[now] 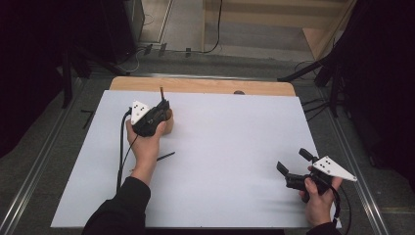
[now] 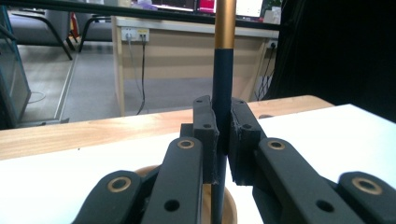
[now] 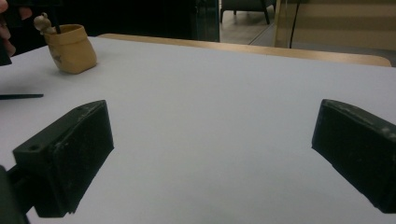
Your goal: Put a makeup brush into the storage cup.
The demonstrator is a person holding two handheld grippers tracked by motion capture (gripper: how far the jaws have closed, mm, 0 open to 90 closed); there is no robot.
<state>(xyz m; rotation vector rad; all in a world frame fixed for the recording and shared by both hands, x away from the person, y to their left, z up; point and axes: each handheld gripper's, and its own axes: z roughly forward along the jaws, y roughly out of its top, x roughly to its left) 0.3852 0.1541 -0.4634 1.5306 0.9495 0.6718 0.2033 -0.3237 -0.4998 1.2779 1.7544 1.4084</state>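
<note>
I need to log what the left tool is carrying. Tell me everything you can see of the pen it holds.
The pen is a slim round stick with a dark blue lower barrel and a golden upper section, smooth like lacquered plastic or metal. It stands upright, clamped between the pads of the left tool. Its lower end reaches down into the mouth of the tan holder on the white table. Its top runs out of the left gripper view.

— Where do we find the pot (image 1: 169, 122)?
— On the sheet (image 1: 220, 161), far left, under our left gripper (image 2: 223, 135). A pen (image 2: 223, 79) stands upright in it.
— And the other pen (image 1: 165, 156)?
— Flat on the sheet, nearer us. Our right gripper (image 1: 292, 166) sits well right.
</note>
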